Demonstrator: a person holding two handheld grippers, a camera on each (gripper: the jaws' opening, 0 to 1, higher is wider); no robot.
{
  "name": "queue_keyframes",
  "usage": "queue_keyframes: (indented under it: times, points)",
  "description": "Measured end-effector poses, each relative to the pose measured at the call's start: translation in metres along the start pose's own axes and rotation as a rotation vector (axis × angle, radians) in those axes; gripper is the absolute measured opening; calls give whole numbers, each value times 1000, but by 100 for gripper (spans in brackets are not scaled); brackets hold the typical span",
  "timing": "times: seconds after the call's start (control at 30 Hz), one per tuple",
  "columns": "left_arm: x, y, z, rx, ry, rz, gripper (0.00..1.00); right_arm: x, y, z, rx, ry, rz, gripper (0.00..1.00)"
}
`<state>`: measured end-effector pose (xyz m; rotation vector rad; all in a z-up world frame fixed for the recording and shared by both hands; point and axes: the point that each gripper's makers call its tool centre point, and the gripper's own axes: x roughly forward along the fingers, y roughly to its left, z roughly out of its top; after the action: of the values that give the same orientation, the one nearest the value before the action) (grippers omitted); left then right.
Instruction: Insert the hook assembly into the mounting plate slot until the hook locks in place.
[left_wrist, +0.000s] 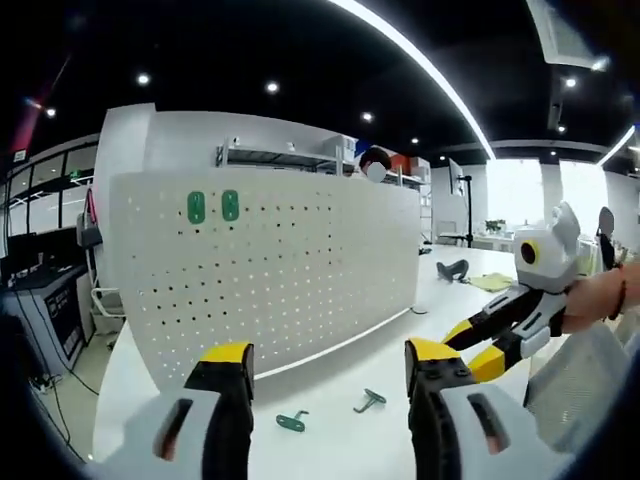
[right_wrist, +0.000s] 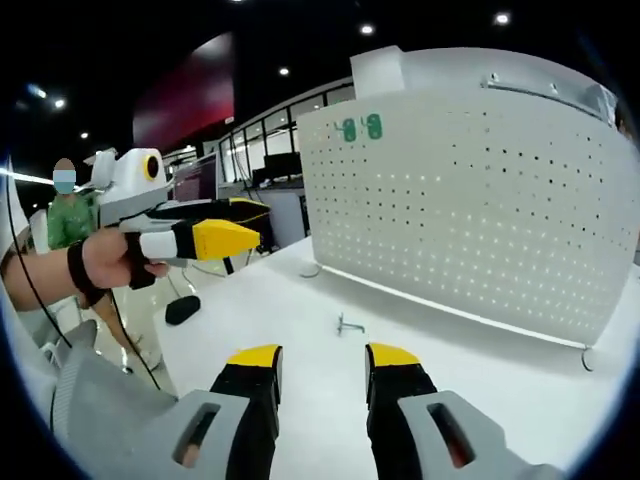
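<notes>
Left gripper (left_wrist: 330, 385) at the bottom of the left gripper view, jaws spread and holding nothing, bare table (left_wrist: 330, 450) between them. Just ahead in that gap lie two hooks: a green hook (left_wrist: 291, 421) at lower centre and a grey hook (left_wrist: 369, 401) to its right, both flat, apart, short of the pegboard's (left_wrist: 270, 270) bottom edge. Two green plates (left_wrist: 213, 206) sit on the board, upper left. Right gripper (right_wrist: 320, 375), jaws parted and empty, low in the right gripper view; one hook (right_wrist: 349, 325) lies beyond on open white tabletop, with room all round before the board's lower edge.
</notes>
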<state>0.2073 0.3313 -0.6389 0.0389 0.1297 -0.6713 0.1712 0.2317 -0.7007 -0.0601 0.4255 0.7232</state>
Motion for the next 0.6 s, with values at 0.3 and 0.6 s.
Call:
queue_keyframes:
  times: [0.3, 0.6]
  points:
    - [-9, -13, -24, -26, 42, -12, 68, 8, -14, -11, 2, 41, -26, 32]
    - [-16, -25, -35, -64, 47, -45, 74, 18, -26, -21, 16, 80, -53, 31]
